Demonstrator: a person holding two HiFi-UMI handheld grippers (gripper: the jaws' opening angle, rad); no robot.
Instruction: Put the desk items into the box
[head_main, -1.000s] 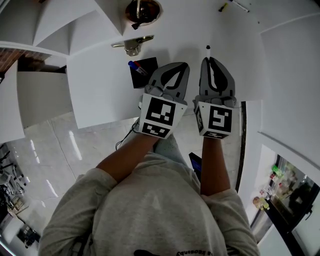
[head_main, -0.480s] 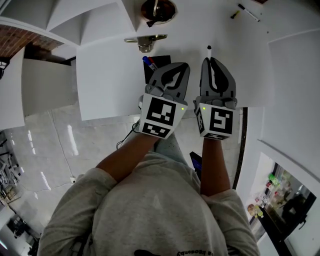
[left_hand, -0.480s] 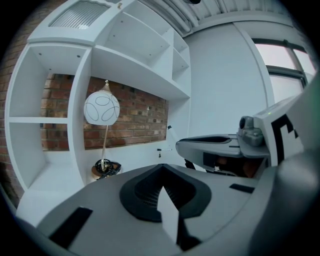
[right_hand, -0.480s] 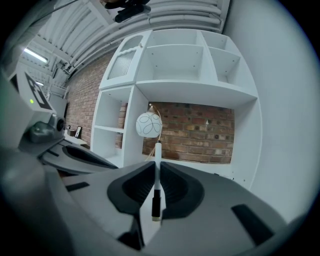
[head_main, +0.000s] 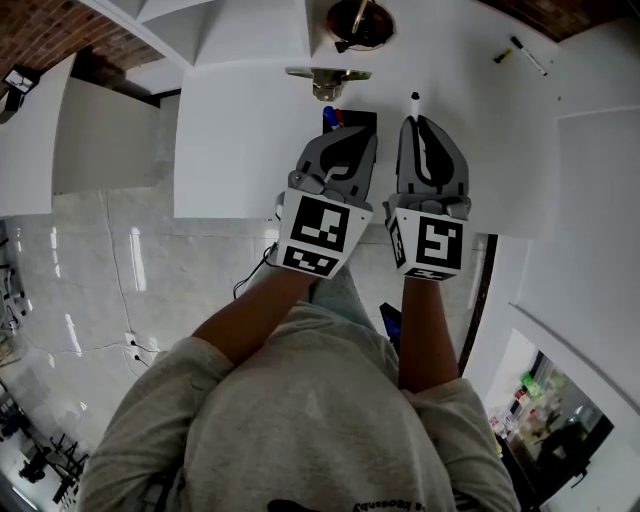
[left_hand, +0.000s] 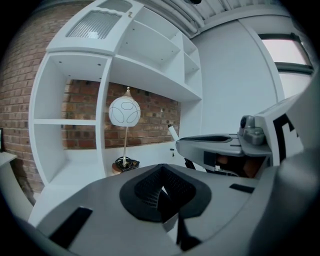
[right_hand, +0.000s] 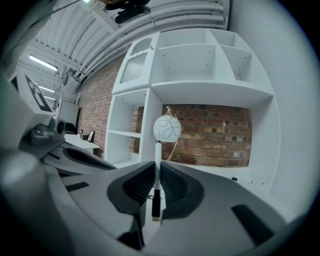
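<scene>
My right gripper (head_main: 420, 122) is shut on a white marker pen (head_main: 415, 100) with a black cap, whose tip pokes out ahead of the jaws. In the right gripper view the pen (right_hand: 157, 165) stands upright between the pads of that gripper (right_hand: 156, 185). My left gripper (head_main: 362, 135) is beside it, jaws together with nothing between them, as the left gripper view (left_hand: 161, 187) shows. Just beyond its tip a black square box (head_main: 352, 119) lies on the white desk (head_main: 240, 150), with a blue and red marker (head_main: 333, 114) on it, partly hidden.
A metal stapler-like item (head_main: 325, 80) lies behind the box, and a lamp base (head_main: 360, 20) stands further back. Another pen (head_main: 527, 55) lies at the back right. White shelves (left_hand: 75, 120) and a globe lamp (left_hand: 124, 111) stand against a brick wall.
Both grippers have moved forward over the desk. The black box, stapler and lamp base have come closer to the jaw tips, and the box is now partly covered by the left gripper.
</scene>
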